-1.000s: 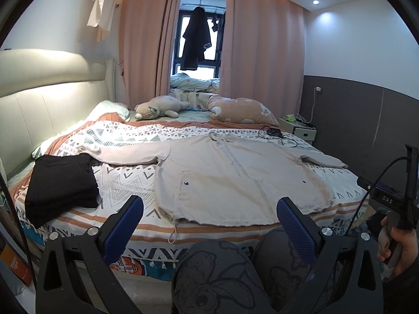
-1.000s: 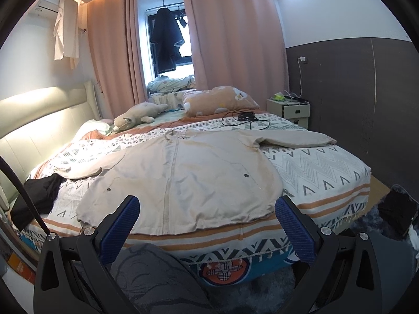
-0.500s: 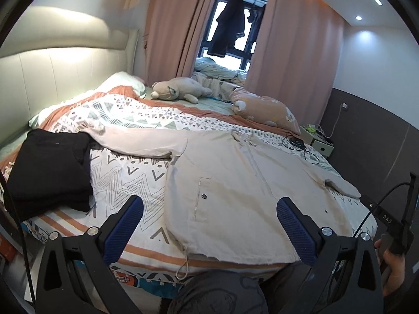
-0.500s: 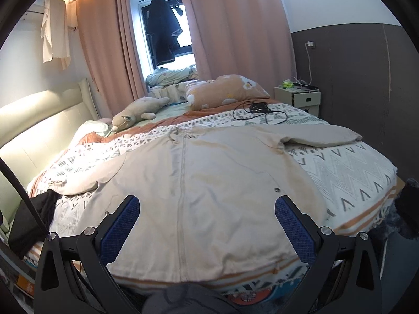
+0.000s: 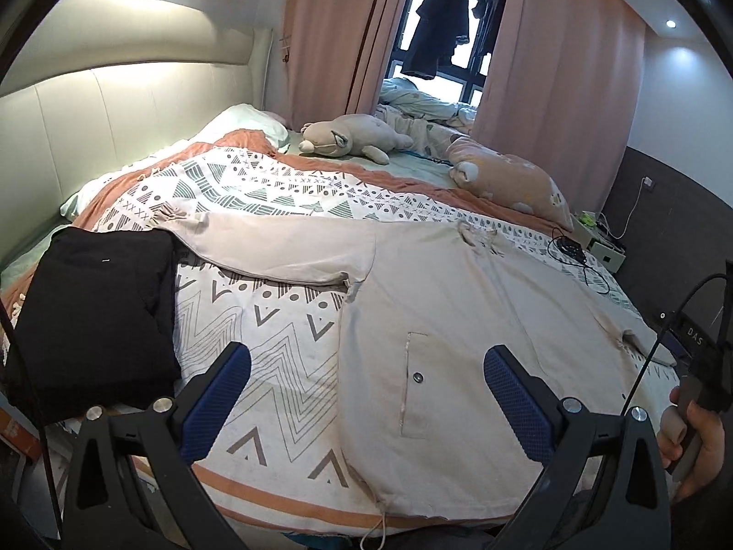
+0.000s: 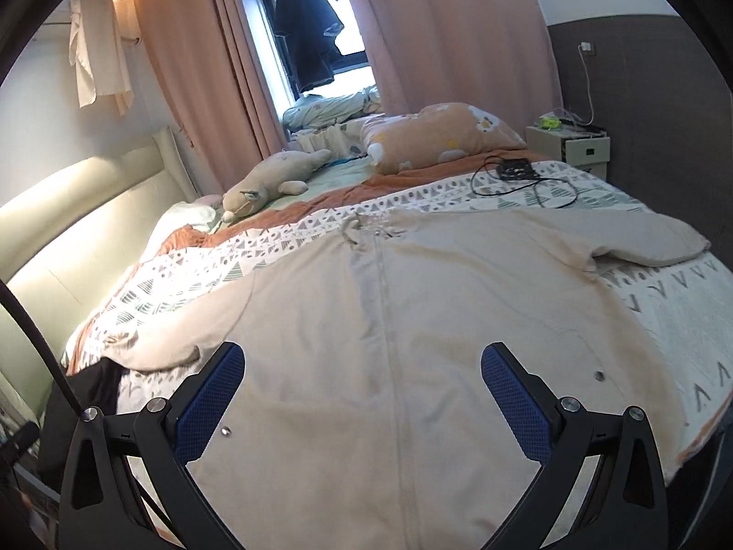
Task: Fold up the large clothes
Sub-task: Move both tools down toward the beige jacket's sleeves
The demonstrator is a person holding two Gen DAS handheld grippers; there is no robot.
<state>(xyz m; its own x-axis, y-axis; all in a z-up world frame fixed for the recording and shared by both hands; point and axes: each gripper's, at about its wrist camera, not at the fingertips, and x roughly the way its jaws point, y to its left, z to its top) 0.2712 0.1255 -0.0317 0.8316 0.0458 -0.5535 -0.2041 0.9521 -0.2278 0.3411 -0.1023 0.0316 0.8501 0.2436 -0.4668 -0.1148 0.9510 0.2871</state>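
A large beige zip-front jacket point(image 5: 458, 321) lies flat on the patterned bedspread point(image 5: 256, 321), sleeves spread to both sides, hem toward me. My left gripper point(image 5: 366, 394) hovers open above the jacket's left hem and pocket, holding nothing. In the right wrist view the same jacket point(image 6: 412, 343) fills the middle, its zip running up the centre. My right gripper point(image 6: 362, 389) is open just above the lower front of the jacket, nothing between its blue pads. A person's hand point(image 5: 691, 440) holding the other gripper's handle shows at the right edge of the left wrist view.
A folded black garment point(image 5: 96, 316) lies on the bed's left corner. A plush toy point(image 5: 352, 140) and a peach pillow point(image 5: 508, 178) lie at the far side. A black cable and charger point(image 6: 517, 174) rest near the jacket's right sleeve. A nightstand point(image 6: 568, 146) stands beyond.
Both grippers have moved forward and over the bed, so the jacket looms closer and the person's legs have dropped out of view. Both stay open.
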